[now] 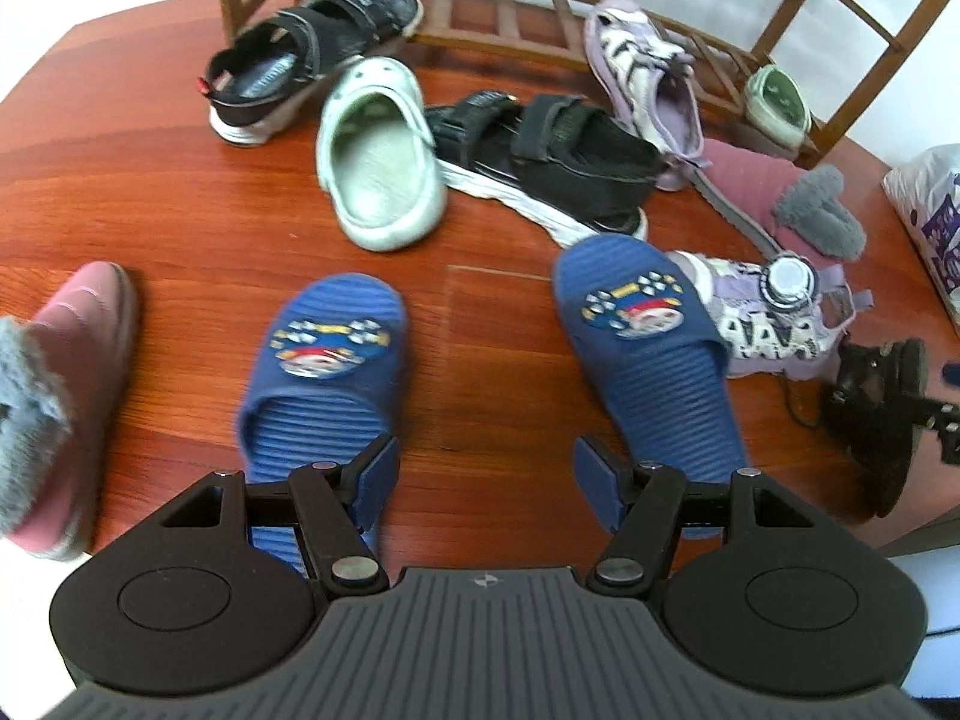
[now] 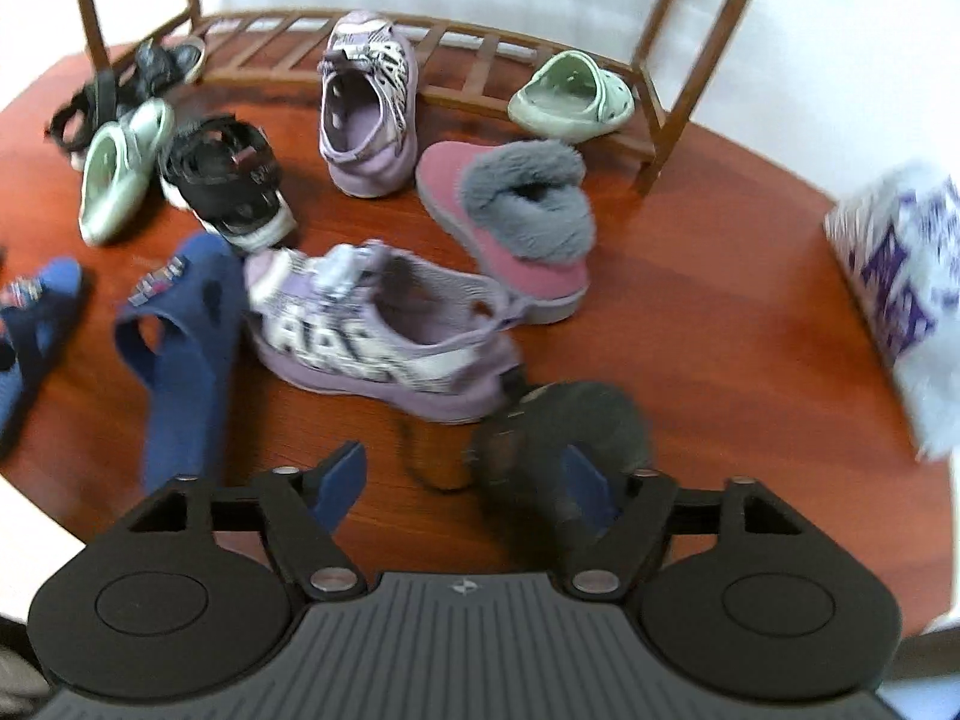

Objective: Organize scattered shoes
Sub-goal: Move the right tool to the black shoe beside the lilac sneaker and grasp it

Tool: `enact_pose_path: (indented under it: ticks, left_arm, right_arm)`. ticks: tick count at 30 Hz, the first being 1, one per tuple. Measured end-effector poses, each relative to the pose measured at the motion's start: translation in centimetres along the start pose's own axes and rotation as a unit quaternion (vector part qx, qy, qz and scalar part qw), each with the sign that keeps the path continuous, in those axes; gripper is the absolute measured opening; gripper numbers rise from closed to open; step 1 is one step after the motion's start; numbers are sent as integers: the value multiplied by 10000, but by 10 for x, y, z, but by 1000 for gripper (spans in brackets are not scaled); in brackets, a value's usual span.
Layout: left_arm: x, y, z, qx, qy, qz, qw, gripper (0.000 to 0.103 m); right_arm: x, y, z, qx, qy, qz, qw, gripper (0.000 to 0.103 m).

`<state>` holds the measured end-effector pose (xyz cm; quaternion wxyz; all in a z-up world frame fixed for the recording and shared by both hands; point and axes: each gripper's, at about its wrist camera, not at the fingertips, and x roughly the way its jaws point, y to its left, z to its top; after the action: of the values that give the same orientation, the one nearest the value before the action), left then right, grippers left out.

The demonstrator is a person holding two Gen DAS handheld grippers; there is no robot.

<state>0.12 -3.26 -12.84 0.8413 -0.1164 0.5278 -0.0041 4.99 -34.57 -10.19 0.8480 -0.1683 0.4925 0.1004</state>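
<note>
We hold both claws wide and empty — left claw [image 1: 486,480], right claw [image 2: 465,483] — over mismatched shoes strewn before the slatted wooden shoe rack [image 2: 384,39], the pale green foam clog [image 2: 573,96] already shelved.

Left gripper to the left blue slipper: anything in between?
Nothing visible. The left gripper is open with bare floor between its fingers, and the blue slipper lies just ahead, its heel already beside the gripper's left finger. The pink slipper sits off to the left, apart.
</note>
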Motion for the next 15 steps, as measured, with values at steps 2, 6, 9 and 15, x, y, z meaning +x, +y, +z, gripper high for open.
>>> enact_pose_path:
  ticks: [2, 6, 9, 15]
  left_arm:
    - [3, -6, -3, -66, 51, 10, 10000, 67]
    - [5, -15, -8, -197, 132, 49, 9997, 67]
    - [6, -17, -13, -324, 151, 121, 9993, 67]
    - [3, -16, -23, -653, 126, 245, 9975, 67]
  right_arm:
    - [2, -6, 3, -30, 16, 46, 10000, 87]
    - [6, -17, 8, -91, 47, 138, 9999, 88]
    - [8, -25, 11, -136, 71, 207, 9997, 88]
    - [14, -42, 19, -227, 118, 345, 9991, 74]
